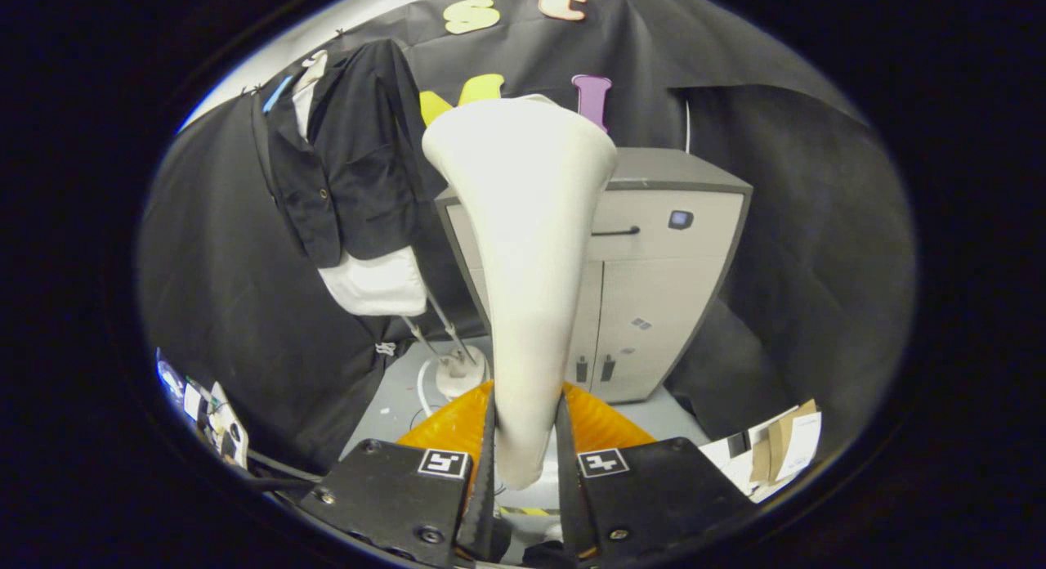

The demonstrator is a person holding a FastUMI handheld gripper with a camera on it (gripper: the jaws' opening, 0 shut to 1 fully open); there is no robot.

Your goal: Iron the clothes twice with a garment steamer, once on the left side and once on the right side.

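Far left of the fingers, low down: a small clutter of items [214, 418] on the floor edge, too small to identify.

Up and to the left, well beyond the fingers: black jacket [347, 156] hanging against the booth wall, over a white shirt [377, 283] whose hem shows beneath the jacket. Thin stand legs [437, 328] run down from the garment to a round white base [459, 374] on the grey floor [392, 405], ahead-left of the fingers.

Centre: the gripper [525, 454] is pinching the garment steamer [523, 250]. Both fingers press on its narrow cream handle, one on each side; the left finger pad [489, 463] sits flush to the handle. The steamer rises straight ahead from between the fingers and widens to a broad head at the far end. Head is level with the jacket but apart from it, to the jacket's right.

Just under the handle, immediately ahead of the fingers: an orange ribbed object [458, 426], partly hidden by the gripper bodies.

Behind the steamer and to the right: grey cabinet [662, 307] with a dark handle.

Lower right, beside the right finger body: papers and cardboard [776, 450] on the floor.
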